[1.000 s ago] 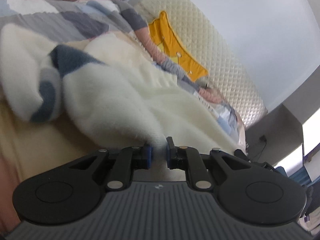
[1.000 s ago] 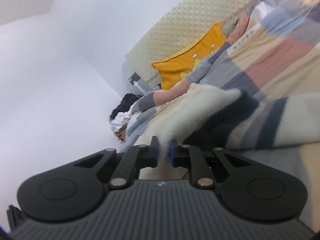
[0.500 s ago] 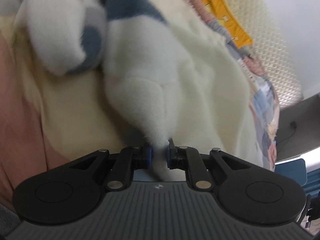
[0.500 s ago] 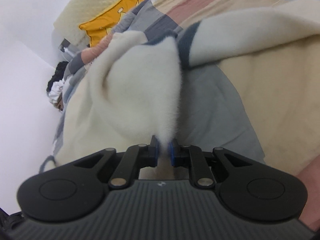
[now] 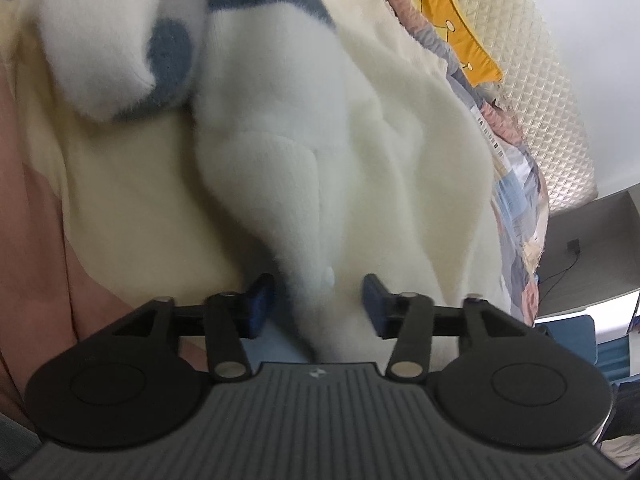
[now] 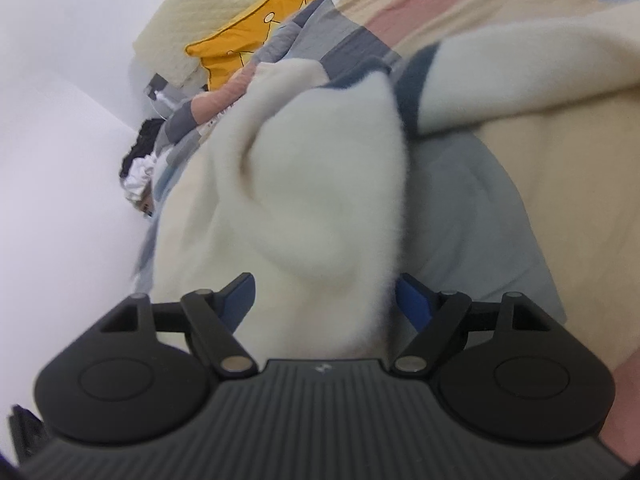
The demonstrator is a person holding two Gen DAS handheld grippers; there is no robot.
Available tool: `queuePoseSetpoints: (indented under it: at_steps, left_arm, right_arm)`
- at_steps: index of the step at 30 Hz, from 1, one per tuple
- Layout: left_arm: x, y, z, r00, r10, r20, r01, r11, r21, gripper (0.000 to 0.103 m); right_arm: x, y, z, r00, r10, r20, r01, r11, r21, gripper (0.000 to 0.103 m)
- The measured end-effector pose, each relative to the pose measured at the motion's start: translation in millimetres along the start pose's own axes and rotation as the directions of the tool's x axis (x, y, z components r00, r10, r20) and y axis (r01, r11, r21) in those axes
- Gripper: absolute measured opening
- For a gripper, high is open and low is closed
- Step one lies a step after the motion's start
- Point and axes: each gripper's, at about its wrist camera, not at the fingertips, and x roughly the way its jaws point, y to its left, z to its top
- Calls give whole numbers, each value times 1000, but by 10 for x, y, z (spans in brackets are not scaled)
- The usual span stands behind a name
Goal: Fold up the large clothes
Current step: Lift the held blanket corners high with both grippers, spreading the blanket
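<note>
A fluffy white fleece garment with dark blue patches (image 5: 288, 128) lies bunched on the bed; it also shows in the right wrist view (image 6: 320, 200). My left gripper (image 5: 316, 300) is open, its blue pads apart, with a fold of the fleece lying loose between them. My right gripper (image 6: 326, 296) is open too, wider, with the white fleece edge between its pads. A blue and white sleeve-like part (image 5: 120, 40) lies at the upper left in the left wrist view.
The bed has a patchwork cover of cream, pink, grey and blue (image 6: 500, 200). A yellow cushion (image 6: 248, 40) leans on a quilted cream headboard (image 5: 540, 80). Dark and white clothes (image 6: 138, 160) lie piled by the white wall. A grey cabinet (image 5: 592, 248) stands beside the bed.
Both grippers were shut on the fleece and carried it down toward the bed. Now both have opened and the fleece lies loose between their pads.
</note>
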Motion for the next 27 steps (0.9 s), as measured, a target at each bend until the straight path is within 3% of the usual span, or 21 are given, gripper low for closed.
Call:
queuePoseSetpoints:
  at_steps: [3,10,15,20,24,26,27]
  left_arm:
    - [65,6,-3,1000,9,-10,-9,1000,-13,64]
    - [225,19,65,1000,0,-12,-1,998,-60,64]
    - [272,39,86,1000,-19,9,20,996,-90,64]
    - [359,-10,120,1000,-15,20,16,997,-70,62]
    - [398,-34,129,1000,-8,28,10,998,-56,62]
    - [418,-53,134,1000,-5,30,6,999,-40,59]
    - [423,-70,127,999,-3,32,4,1000,-26,52]
  right_arm:
    - [4,9,-12,999,-37,29,37,999,-16,80]
    - [115,-41,-7,997,-59,49,59,998,-6,81]
    - [140,-32,16,997,-35,66,35,999,2,81]
    - [327,-163,82,1000,-2,1,2,994,106,80]
    - [400,-197,155,999,35,35,-39,993,115,80]
    - [464,-196,173,999,48,25,-51,992,119,75]
    - [500,-192,177,998,65,16,-67,990,122,67]
